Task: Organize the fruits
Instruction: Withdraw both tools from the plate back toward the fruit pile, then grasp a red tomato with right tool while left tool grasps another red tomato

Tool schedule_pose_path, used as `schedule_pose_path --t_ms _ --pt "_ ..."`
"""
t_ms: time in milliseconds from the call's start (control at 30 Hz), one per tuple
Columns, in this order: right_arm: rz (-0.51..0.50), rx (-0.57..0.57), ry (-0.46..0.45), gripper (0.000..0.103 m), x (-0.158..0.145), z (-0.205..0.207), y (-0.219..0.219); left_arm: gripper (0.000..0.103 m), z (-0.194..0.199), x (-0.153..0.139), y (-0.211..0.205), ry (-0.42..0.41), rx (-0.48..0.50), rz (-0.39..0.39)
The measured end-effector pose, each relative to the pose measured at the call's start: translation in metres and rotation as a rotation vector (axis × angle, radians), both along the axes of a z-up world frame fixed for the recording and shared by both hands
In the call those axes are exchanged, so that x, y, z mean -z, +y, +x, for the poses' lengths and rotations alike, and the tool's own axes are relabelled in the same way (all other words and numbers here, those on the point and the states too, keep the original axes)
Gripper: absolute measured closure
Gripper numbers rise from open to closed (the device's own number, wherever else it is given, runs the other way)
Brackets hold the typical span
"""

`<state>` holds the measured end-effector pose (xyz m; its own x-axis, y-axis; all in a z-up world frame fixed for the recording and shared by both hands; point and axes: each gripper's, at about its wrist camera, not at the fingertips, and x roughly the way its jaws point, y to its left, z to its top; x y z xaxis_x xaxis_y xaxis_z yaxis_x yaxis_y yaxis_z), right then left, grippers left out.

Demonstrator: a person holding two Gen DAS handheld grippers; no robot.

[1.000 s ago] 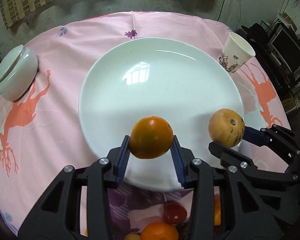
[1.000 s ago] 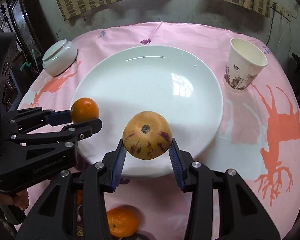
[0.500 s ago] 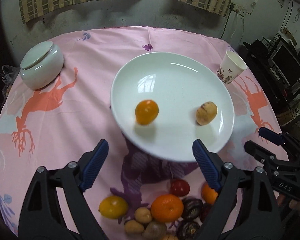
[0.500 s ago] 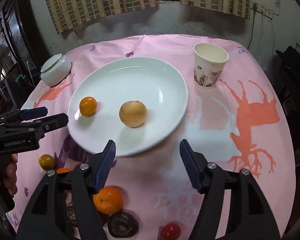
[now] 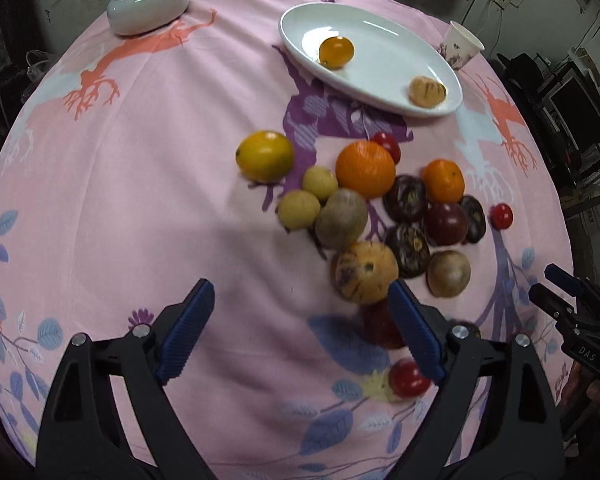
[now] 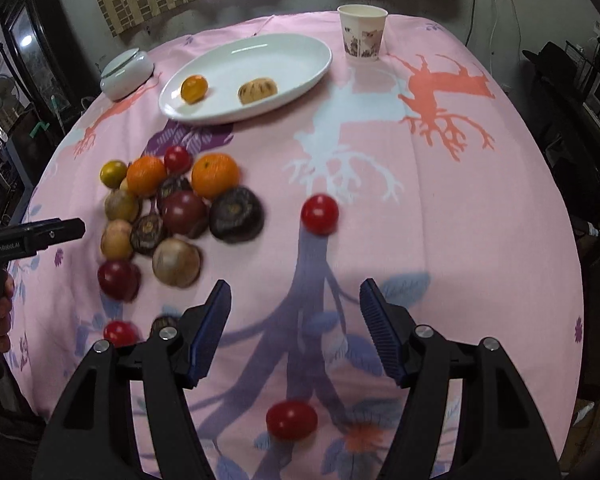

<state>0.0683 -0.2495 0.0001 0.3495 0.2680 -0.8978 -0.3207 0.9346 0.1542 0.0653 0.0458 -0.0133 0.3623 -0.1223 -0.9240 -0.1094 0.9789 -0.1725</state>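
A white plate (image 5: 384,76) (image 6: 284,64) at the far side holds a small orange (image 5: 336,52) (image 6: 194,89) and a tan speckled fruit (image 5: 427,91) (image 6: 257,90). A pile of several loose fruits (image 5: 364,208) (image 6: 172,208) lies on the pink cloth: oranges, dark purple, tan and yellow ones, red tomatoes. My left gripper (image 5: 300,328) is open and empty, near side of the pile. My right gripper (image 6: 296,328) is open and empty, with a red tomato (image 6: 319,214) ahead of it and another (image 6: 292,419) below it.
A white lidded bowl (image 5: 148,0) (image 6: 126,72) stands far left. A paper cup (image 5: 460,46) (image 6: 362,32) stands right of the plate. The round table's edge falls away on all sides. The right gripper's tip (image 5: 572,308) shows at the left view's right edge.
Both grippers let go of their fruits onto the plate, opened, and pulled back toward me. The fruit pile now lies in front of them.
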Motion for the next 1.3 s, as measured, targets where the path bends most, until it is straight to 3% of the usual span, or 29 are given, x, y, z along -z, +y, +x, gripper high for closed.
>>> schedule_pose_path --t_ms 200,367,500,533,767,933,1133,1167,1200,1300 --pt "-0.032 -0.056 0.054 0.036 0.013 -0.045 -0.003 0.013 -0.023 0.007 -0.011 0.035 0.023 -0.007" --pt "-0.039 -0.037 0.078 0.037 0.023 -0.057 -0.007 0.013 -0.035 0.013 -0.024 0.065 0.055 -0.022" --pt "-0.048 -0.038 0.095 0.057 0.032 -0.054 -0.005 0.013 -0.041 0.014 -0.035 0.073 0.091 -0.022" --pt "-0.055 -0.029 0.102 0.071 0.035 -0.054 -0.005 0.013 -0.042 0.014 -0.037 0.073 0.097 -0.023" --pt "-0.014 -0.032 0.101 0.072 0.031 -0.052 -0.005 0.013 -0.049 0.015 -0.059 0.070 0.167 -0.042" --pt "-0.002 -0.037 0.099 0.072 0.026 -0.053 -0.006 0.026 -0.048 0.025 -0.077 0.091 0.227 -0.040" --pt "0.014 -0.034 0.095 0.072 0.022 -0.052 -0.009 0.044 -0.043 0.033 -0.084 0.078 0.219 0.002" --pt "0.015 -0.034 0.094 0.072 0.021 -0.052 -0.008 0.049 -0.041 0.033 -0.085 0.068 0.223 0.007" --pt "0.017 -0.036 0.093 0.072 0.021 -0.052 -0.008 0.073 -0.040 0.032 -0.087 0.060 0.237 -0.002" --pt "0.024 -0.047 0.089 0.072 0.017 -0.051 -0.005 0.074 -0.040 0.032 -0.088 0.069 0.249 0.008"
